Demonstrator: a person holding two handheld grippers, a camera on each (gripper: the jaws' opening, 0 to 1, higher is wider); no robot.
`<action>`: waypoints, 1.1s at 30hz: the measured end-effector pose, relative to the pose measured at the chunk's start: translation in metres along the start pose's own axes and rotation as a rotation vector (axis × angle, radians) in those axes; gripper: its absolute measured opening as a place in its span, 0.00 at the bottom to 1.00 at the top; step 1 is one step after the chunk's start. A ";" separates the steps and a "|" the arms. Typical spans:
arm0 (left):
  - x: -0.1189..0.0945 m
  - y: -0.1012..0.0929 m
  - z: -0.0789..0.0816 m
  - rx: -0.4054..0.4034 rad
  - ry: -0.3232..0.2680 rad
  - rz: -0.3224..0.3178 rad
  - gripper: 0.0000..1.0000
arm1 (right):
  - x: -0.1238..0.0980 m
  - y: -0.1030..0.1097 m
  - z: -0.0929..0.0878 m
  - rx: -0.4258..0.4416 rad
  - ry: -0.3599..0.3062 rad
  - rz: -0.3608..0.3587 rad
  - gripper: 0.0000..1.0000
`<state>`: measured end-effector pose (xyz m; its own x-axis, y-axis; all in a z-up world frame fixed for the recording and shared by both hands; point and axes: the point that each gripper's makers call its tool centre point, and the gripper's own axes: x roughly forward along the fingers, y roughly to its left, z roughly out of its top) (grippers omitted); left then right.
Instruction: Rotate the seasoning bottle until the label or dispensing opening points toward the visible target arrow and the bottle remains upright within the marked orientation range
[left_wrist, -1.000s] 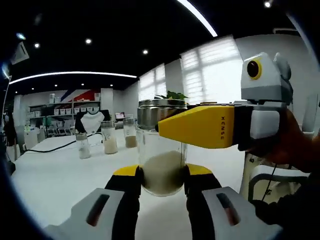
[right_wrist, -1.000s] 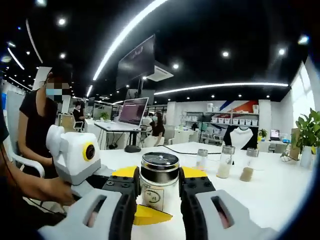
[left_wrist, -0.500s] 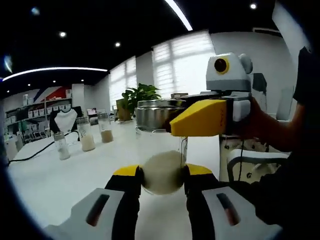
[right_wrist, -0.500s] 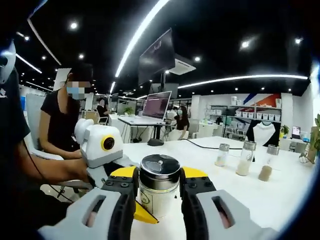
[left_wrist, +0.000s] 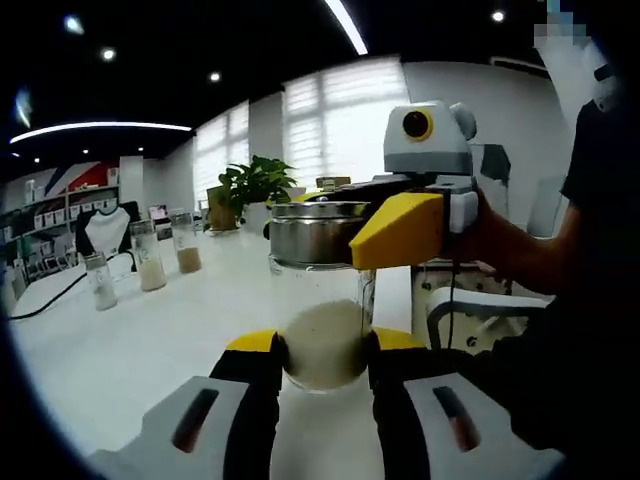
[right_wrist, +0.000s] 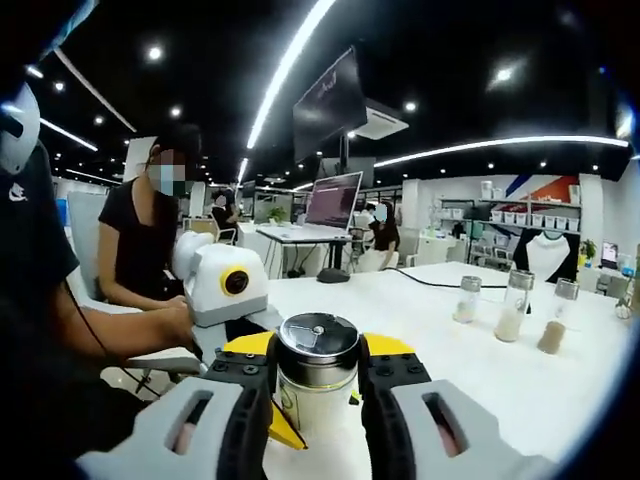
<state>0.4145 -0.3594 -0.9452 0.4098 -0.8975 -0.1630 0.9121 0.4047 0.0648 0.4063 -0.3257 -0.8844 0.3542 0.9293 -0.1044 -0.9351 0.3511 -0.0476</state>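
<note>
Left gripper (left_wrist: 320, 352) clamped on upright bottle (left_wrist: 322, 300) glass; right gripper (right_wrist: 315, 362) seemingly closed around its metal cap (right_wrist: 318, 340), above table (left_wrist: 110, 350).

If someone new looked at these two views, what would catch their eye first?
The seasoning bottle at centre: the left gripper clamps its glass body, and the right gripper closes on its metal lid. Three more jars stand in a row farther back on the white table.
</note>
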 end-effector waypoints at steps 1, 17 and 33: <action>0.000 0.000 0.000 0.002 0.000 -0.003 0.35 | 0.000 0.000 0.000 0.009 -0.002 0.005 0.29; 0.011 0.023 0.003 0.026 -0.013 0.159 0.36 | 0.007 -0.019 0.003 -0.042 -0.042 -0.159 0.28; 0.007 0.053 0.011 -0.035 -0.028 0.361 0.78 | 0.026 -0.055 0.014 -0.047 -0.039 -0.152 0.28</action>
<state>0.4660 -0.3462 -0.9322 0.7057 -0.7001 -0.1089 0.7082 0.7015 0.0798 0.4669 -0.3195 -0.8703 0.4901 0.8700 -0.0540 -0.8691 0.4830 -0.1067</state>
